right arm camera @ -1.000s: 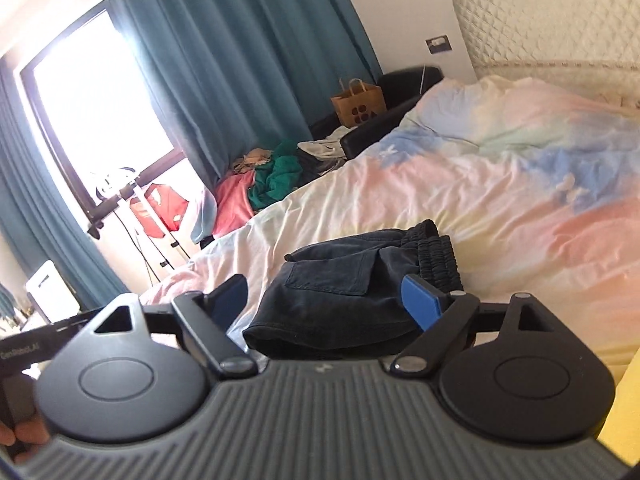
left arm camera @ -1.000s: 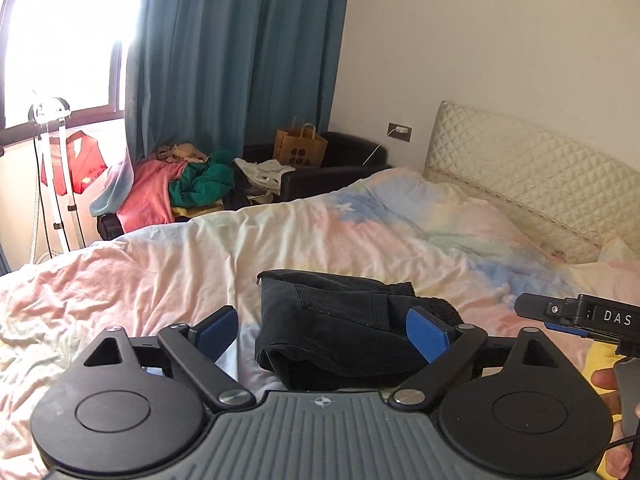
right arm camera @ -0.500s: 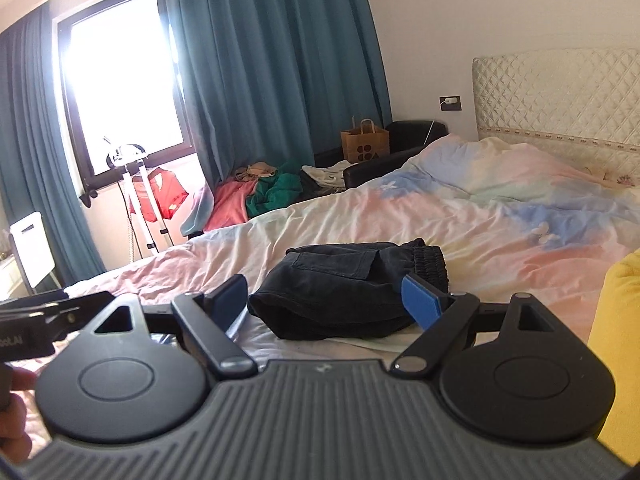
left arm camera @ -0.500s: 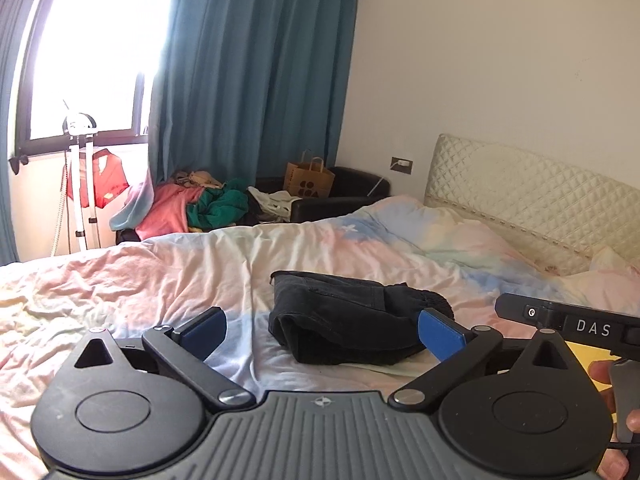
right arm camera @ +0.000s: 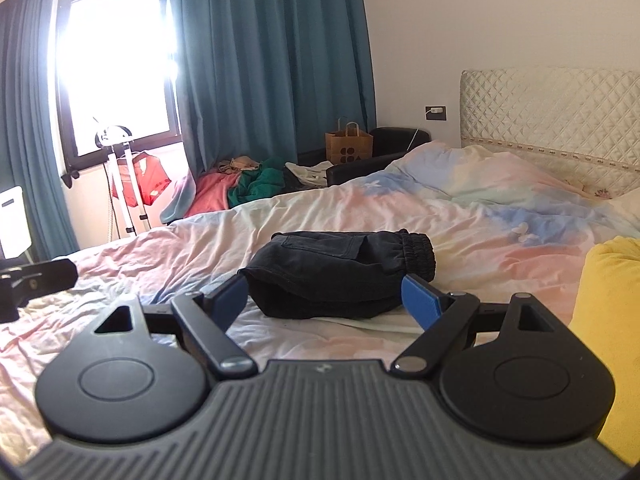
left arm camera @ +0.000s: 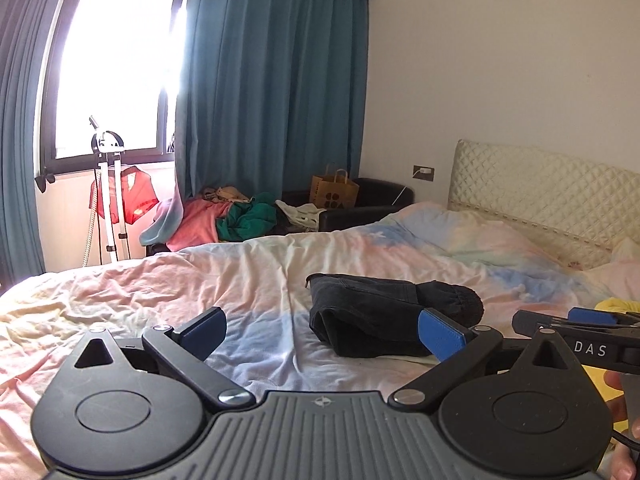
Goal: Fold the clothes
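A folded pair of black trousers (left arm camera: 384,312) (right arm camera: 340,276) lies on the pastel bedspread (left arm camera: 248,276) (right arm camera: 480,216), elastic waistband to the right. My left gripper (left arm camera: 322,330) is open, held back from the bundle, which sits ahead and to the right between its blue pads. My right gripper (right arm camera: 324,300) is open too, with the bundle just beyond its fingertips and nothing held. The right gripper also shows at the right edge of the left wrist view, a hand below it.
A yellow garment (right arm camera: 608,312) (left arm camera: 616,305) lies on the bed at the right. Behind the bed are a pile of clothes (left arm camera: 232,216), a dark sofa with a paper bag (left arm camera: 334,192), a white stand with a red garment (left arm camera: 110,200), teal curtains and the quilted headboard (right arm camera: 548,120).
Both grippers have drawn back and risen away from the black trousers, which now look smaller and farther. Both stayed open. The trousers have not moved.
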`<state>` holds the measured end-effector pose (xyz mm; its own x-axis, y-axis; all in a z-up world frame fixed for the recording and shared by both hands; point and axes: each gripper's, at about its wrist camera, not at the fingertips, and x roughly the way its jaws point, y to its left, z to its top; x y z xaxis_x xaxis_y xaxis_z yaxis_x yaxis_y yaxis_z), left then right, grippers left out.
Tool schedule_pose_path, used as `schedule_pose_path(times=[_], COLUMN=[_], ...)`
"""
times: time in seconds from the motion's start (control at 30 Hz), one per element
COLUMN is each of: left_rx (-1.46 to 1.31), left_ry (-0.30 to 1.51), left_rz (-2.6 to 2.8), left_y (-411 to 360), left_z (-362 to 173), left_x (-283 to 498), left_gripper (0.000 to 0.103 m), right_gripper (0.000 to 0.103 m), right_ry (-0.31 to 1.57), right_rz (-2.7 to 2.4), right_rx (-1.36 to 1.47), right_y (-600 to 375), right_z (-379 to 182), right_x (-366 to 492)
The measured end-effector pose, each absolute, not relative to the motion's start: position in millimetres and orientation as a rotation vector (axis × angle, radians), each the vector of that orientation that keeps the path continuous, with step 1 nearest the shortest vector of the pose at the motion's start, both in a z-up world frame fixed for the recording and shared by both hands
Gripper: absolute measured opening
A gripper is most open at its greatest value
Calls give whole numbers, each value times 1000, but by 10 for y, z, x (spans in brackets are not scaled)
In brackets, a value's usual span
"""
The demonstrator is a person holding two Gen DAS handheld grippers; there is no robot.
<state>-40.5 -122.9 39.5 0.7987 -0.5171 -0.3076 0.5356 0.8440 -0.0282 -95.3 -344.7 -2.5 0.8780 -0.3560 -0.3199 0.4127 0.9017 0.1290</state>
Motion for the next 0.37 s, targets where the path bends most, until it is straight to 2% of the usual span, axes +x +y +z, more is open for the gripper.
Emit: schedule_pose_path(times=[0.37], left_rx=[71], left_ry=[327], left_rz=[-570], left_y=[-1258], left_z=[362], left_x=[-409], left_gripper=[103], right_gripper=[86], right_ry=[311], right_rz=[-409], right_rx=[185], right_y=[-3323], right_z=[-100], right_x=[-982])
